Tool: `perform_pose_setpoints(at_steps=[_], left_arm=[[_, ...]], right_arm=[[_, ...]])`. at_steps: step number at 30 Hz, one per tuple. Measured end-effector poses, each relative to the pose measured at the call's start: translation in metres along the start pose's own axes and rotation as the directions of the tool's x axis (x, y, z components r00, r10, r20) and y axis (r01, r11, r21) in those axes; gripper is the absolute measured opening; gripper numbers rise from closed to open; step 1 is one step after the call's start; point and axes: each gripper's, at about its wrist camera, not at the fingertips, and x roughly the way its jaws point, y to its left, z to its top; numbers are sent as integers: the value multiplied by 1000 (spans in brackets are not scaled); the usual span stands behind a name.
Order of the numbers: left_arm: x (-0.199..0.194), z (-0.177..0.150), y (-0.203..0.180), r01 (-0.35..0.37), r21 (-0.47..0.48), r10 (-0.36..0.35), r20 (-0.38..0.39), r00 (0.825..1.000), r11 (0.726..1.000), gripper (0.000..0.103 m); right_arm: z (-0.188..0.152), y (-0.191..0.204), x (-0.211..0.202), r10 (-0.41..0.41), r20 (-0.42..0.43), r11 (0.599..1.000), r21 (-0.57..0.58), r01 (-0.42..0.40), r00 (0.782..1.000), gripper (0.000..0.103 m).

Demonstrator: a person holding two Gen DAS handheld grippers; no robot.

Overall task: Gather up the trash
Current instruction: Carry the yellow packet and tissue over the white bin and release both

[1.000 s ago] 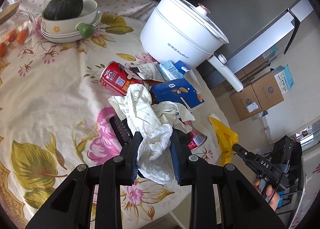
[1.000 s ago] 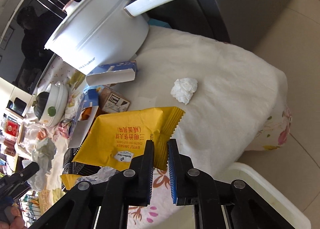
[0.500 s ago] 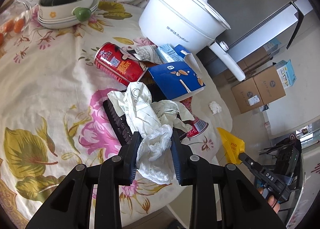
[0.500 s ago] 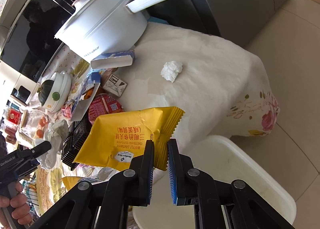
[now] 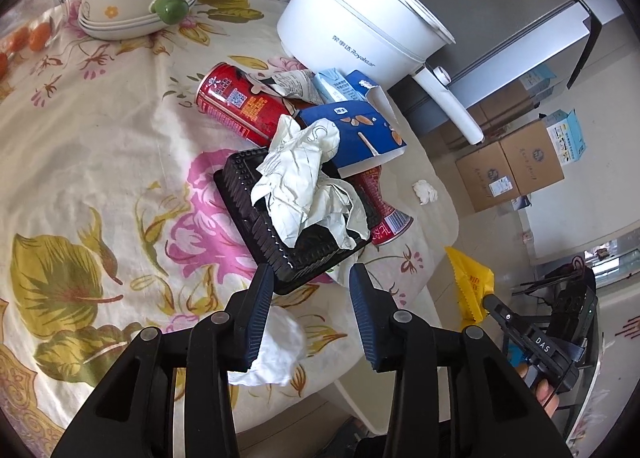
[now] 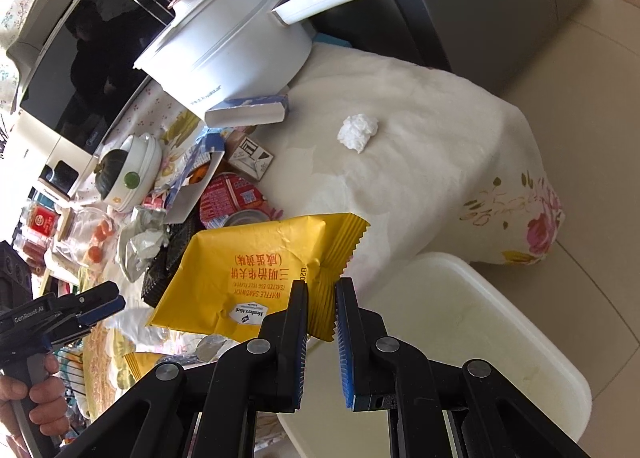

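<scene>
Right gripper [image 6: 322, 286] jaws pinch the yellow wrapper [image 6: 256, 278] – light, crinkly (hold its crimped edge); left gripper [image 5: 311, 278] jaws, just opening, hold nothing – the crumpled paper [image 5: 308, 186] lies released.

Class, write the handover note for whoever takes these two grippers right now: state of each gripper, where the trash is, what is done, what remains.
Left gripper: jaws have just been opening, nothing between the pads; the crumpled paper it let go lies on the black tray.
Right gripper: shut on the yellow wrapper, above the edge of the white bin.
Done: wrapper carried off the table to the bin.
Left: drop the wrapper in; then collect the paper, tray, red can, blue carton, and tissue ball.
</scene>
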Motion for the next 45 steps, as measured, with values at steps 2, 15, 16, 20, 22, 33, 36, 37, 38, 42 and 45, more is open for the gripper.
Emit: perform_pose_setpoints(at_steps=[2, 15, 16, 20, 22, 33, 36, 37, 38, 42, 45], left_arm=[[2, -9, -2, -44, 38, 44, -16, 999, 998, 41], [32, -62, 11, -222, 121, 234, -99, 967, 968, 12], [33, -65, 5, -217, 134, 230, -96, 968, 967, 12], [35, -82, -26, -149, 198, 168, -84, 982, 969, 12], [40, -91, -46, -98, 240, 123, -92, 988, 966, 12], [90, -134, -129, 61, 369, 20, -211, 977, 928, 12], [110, -141, -137, 50, 392, 46, -233, 971, 918, 12], [116, -141, -140, 51, 393, 50, -241, 969, 918, 13], [120, -142, -140, 56, 390, 49, -254, 966, 919, 14], [129, -139, -142, 56, 367, 52, -277, 959, 928, 32], [133, -135, -141, 50, 345, 54, -285, 957, 937, 40]], right_arm=[[-2, 0, -3, -1, 3, 1000, -2, 1, 1000, 13], [-22, -9, -31, 12, -1, 1000, 0, -12, 1000, 13], [-24, -8, -32, 10, -6, 1000, -10, -10, 1000, 13], [-36, -3, -28, -33, -50, 998, -63, 29, 998, 13], [-42, -4, -23, -57, -81, 996, -80, 50, 995, 13], [-67, -38, -4, -214, -197, 974, -121, 193, 957, 16], [-70, -46, -1, -241, -214, 968, -125, 218, 947, 17], [-70, -48, 0, -242, -220, 968, -123, 219, 945, 17], [-71, -49, 1, -243, -225, 968, -122, 220, 944, 17], [-69, -51, 3, -249, -229, 967, -120, 227, 941, 18], [-66, -51, 4, -244, -230, 968, -110, 224, 942, 20]])
